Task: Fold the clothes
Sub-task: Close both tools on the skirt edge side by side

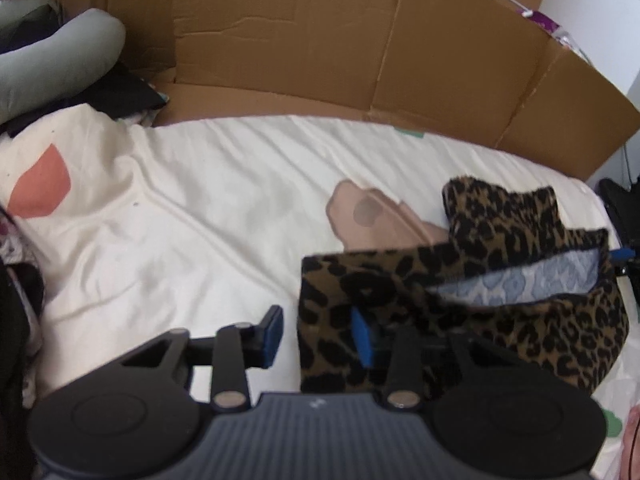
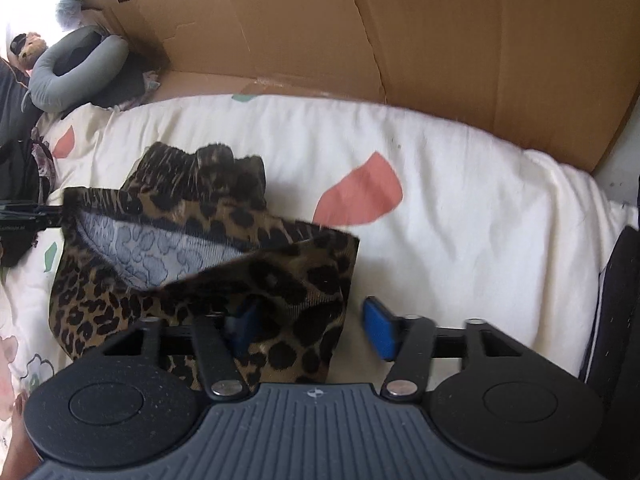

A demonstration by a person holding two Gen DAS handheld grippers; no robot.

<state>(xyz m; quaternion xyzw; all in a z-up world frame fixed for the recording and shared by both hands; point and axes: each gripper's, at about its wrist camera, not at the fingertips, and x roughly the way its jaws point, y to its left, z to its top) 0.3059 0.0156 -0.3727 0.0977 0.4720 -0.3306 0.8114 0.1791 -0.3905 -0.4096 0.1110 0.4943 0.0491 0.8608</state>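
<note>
- A bed (image 1: 208, 208) covered by a white sheet with coral and green shapes is seen in both views; a flattened cardboard sheet (image 1: 320, 40) is stood along its far edge.
- No container is seen holding anything; the cardboard lies open and flat.
- A leopard-print garment (image 1: 500, 300) is spread over the near half of the bed, its grey-blue lining exposed at an open hem.
- The left claw (image 1: 316, 336) is seen half open: one blue pad is tucked into the garment's left edge, the other stands clear over bare sheet, so no pressing grip is shown.
- The right claw (image 2: 308, 328) is likewise half open, one pad buried in the fabric's right corner, the other free over the sheet.
- A grey neck pillow (image 2: 76, 68) is shown at the bed's far left corner.
- Only in the left view is a beige print (image 1: 376, 216) beside the garment seen; only in the right view is a soft toy (image 2: 28, 46) behind the pillow seen.
</note>
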